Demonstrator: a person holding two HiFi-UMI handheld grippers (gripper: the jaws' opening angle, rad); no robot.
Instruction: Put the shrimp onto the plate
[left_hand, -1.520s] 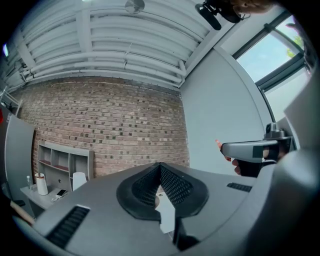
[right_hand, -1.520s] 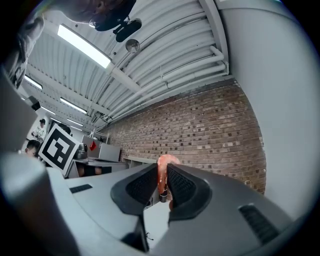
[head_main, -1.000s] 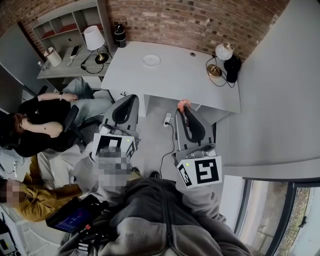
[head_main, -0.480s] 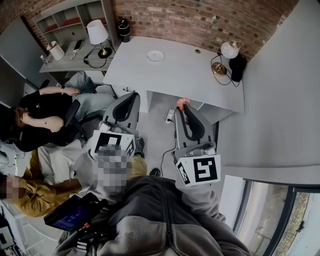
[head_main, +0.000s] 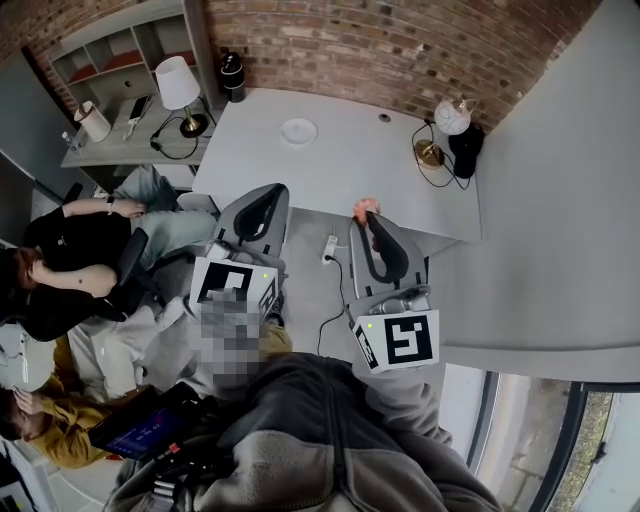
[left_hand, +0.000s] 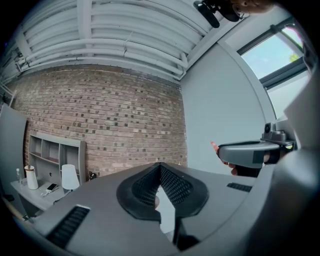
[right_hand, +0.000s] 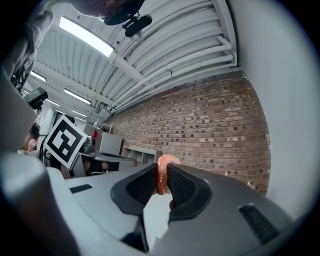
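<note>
Both claws held level ahead of the person, shrimp clamped in the right one.
Head view: left claw (head_main: 271, 189) and right claw (head_main: 367, 218) extend side by side toward 12 o'clock, tips at the near edge of the counter (head_main: 350, 160); the shrimp (head_main: 367, 207) projects from the right tips toward 12 o'clock, and the plate (head_main: 299, 130) lies on the counter at its 11 o'clock, well apart. Left claw view: left claw (left_hand: 160, 167) has its jaws closed tip to tip, with nothing gripped. Right claw view: right claw (right_hand: 161, 171) has its jaws closed on the shrimp (right_hand: 162, 162), long axis along the jaws, curled end past the tips.
</note>
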